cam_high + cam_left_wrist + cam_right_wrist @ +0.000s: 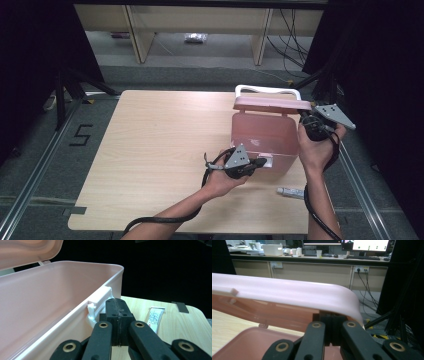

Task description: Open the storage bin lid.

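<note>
A pink plastic box point(262, 137) stands near the right edge of the table point(155, 145), toward its far right corner, with its lid point(270, 104) raised and a white handle point(265, 90) showing above the lid. The left gripper point(260, 162) sits at the box's near wall, just beside the white latch point(98, 302); its fingers are pressed together with nothing between them, their tips right at the latch, though whether they touch it I cannot tell. The right gripper point(303, 116) is at the lid's right end, fingers closed flat against each other, their tips tucked just under the lid's rim; they clamp nothing that shows.

A small white tube point(291, 192) lies on the table near its near right corner, just beside the box and close to the right forearm. A dark strip of tape point(180, 307) sits at the table's edge beyond the tube in the left gripper view. Each gripper's cable trails back toward the near edge.

The table is pale wood grain, bare across its whole left half. Round it lies grey carpet with a metal rail on each side and a taped mark on the floor at the left. Black curtains hang on both sides; beyond the far edge stand pale desks with cables beneath.
</note>
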Demonstrator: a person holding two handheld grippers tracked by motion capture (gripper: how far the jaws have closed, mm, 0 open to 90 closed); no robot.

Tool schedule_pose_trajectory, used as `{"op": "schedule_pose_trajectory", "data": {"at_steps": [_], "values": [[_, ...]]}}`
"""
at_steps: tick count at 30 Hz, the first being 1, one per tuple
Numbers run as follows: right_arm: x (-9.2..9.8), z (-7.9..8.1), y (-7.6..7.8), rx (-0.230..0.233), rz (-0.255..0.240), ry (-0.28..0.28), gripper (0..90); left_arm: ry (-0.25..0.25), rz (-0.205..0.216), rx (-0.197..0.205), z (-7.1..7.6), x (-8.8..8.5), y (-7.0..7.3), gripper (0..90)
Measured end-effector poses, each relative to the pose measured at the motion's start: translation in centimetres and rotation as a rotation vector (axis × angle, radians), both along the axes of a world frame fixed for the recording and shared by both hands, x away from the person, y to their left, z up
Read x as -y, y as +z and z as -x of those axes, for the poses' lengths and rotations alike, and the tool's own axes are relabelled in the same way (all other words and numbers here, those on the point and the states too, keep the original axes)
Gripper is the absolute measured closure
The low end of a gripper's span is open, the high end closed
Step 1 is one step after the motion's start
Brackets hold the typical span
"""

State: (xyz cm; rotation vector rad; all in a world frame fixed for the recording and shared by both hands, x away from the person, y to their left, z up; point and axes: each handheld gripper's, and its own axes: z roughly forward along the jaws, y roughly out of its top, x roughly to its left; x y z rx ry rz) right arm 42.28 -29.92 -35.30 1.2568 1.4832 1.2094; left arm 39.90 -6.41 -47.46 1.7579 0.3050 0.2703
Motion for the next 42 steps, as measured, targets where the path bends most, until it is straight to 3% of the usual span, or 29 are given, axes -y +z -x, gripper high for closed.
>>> {"op": "schedule_pose_trajectory", "data": {"at_steps": [4, 6, 16, 22, 23, 42], "values": [[0.2, -0.2, -0.1, 0.002, 0.003, -0.008, 90.0, -0.001, 0.0, 0.0, 0.0, 0.0, 0.0, 89.7], [0.1, -0.3, -0.1, 0.007, -0.019, -0.012, 90.0, -0.001, 0.0, -0.001, 0.0, 0.0, 0.0, 89.7], [0.3, -0.9, 0.0, 0.016, 0.007, -0.014, 90.0, -0.002, -0.002, 0.0, 0.0, 0.1, 0.0, 89.7], [0.1, -1.0, 0.1, 0.011, -0.013, -0.031, 90.0, -0.002, -0.001, 0.0, 0.0, 0.0, 0.0, 89.7], [0.2, -1.1, 0.2, 0.014, 0.007, -0.025, 90.0, -0.001, -0.002, 0.0, 0.0, 0.1, 0.0, 89.7], [0.1, -2.0, 0.3, 0.014, -0.001, -0.032, 90.0, -0.001, 0.0, -0.002, 0.0, 0.1, 0.0, 89.7]]}}
